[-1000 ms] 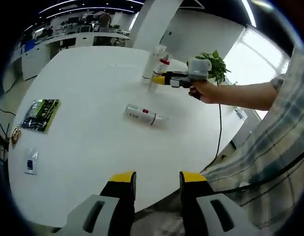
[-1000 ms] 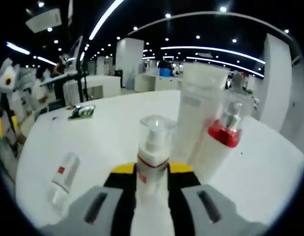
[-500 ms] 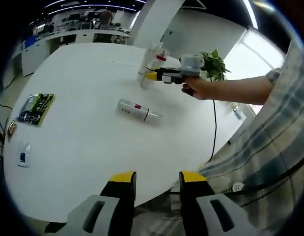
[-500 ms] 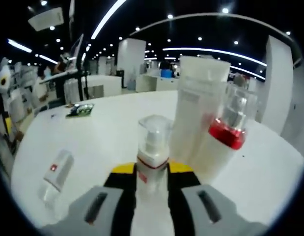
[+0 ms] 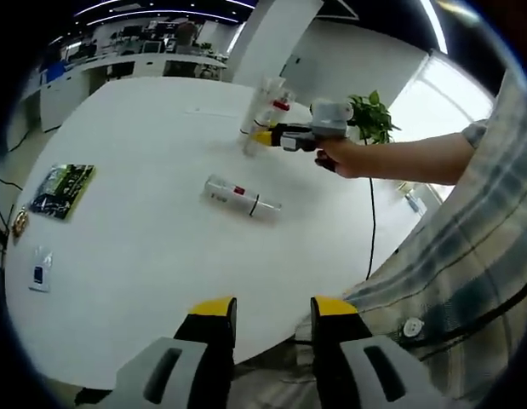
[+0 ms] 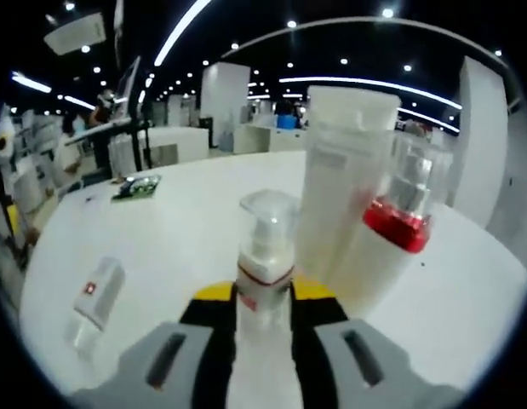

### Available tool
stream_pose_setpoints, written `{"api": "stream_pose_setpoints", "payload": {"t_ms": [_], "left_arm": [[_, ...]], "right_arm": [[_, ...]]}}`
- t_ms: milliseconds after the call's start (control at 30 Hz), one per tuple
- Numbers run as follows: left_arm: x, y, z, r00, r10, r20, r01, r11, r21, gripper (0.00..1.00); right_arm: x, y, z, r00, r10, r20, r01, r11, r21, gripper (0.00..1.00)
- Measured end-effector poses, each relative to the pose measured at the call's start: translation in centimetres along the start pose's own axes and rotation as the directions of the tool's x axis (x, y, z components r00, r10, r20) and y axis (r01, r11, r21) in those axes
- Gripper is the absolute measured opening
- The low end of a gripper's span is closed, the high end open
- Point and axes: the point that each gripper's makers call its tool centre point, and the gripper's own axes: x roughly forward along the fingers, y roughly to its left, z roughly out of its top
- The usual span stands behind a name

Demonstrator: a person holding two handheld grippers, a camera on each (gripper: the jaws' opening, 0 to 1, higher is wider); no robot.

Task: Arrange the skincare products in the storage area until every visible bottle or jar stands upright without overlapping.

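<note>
My right gripper (image 6: 263,300) is shut on a clear-capped pump bottle (image 6: 265,247) with a red band, held upright. Just behind it stand a tall white tube (image 6: 341,179) and a bottle with a red collar (image 6: 398,223). A white bottle with a red mark (image 6: 94,294) lies on its side at the left. In the left gripper view the lying bottle (image 5: 240,197) rests mid-table, and the right gripper (image 5: 265,138), held by a hand, is at the upright group (image 5: 265,104). My left gripper (image 5: 272,313) stands open at the near table edge, holding nothing.
The round white table (image 5: 135,247) carries a green-and-black packet (image 5: 64,189) and a small sachet (image 5: 38,273) at the left. A potted plant (image 5: 371,118) stands beyond the far edge. A plaid sleeve (image 5: 493,256) covers the right side.
The right gripper has carried the pump bottle slightly closer to the white tube and red-collared bottle. The left gripper view has shifted a little; the lying bottle stays put.
</note>
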Motion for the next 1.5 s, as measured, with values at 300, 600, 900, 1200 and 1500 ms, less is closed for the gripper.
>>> {"api": "stream_pose_setpoints", "payload": {"t_ms": [300, 600, 900, 1200, 1500], "left_arm": [[-0.3, 0.1, 0.0, 1.0, 0.007, -0.003, -0.007, 1.0, 0.013, 0.35], [-0.3, 0.0, 0.0, 1.0, 0.004, -0.013, -0.003, 0.999, 0.037, 0.35], [-0.5, -0.1, -0.6, 1.0, 0.005, -0.022, -0.005, 0.999, 0.031, 0.35], [-1.1, 0.1, -1.0, 0.999, 0.018, -0.027, -0.017, 0.999, 0.027, 0.35], [-1.5, 0.2, -1.9, 0.999, 0.017, -0.043, -0.016, 1.0, 0.023, 0.34]], "right_arm": [[-0.2, -0.1, 0.1, 1.0, -0.012, 0.007, 0.012, 0.998, 0.055, 0.23], [-0.1, -0.2, 0.2, 0.999, -0.038, -0.012, 0.039, 0.993, 0.111, 0.21], [-0.1, -0.7, 0.0, 0.997, -0.071, -0.028, 0.074, 0.99, 0.122, 0.21], [0.1, -1.3, 0.0, 0.995, -0.089, -0.049, 0.095, 0.986, 0.136, 0.21], [-0.3, -1.5, -0.4, 0.994, -0.102, -0.046, 0.109, 0.973, 0.204, 0.26]]}}
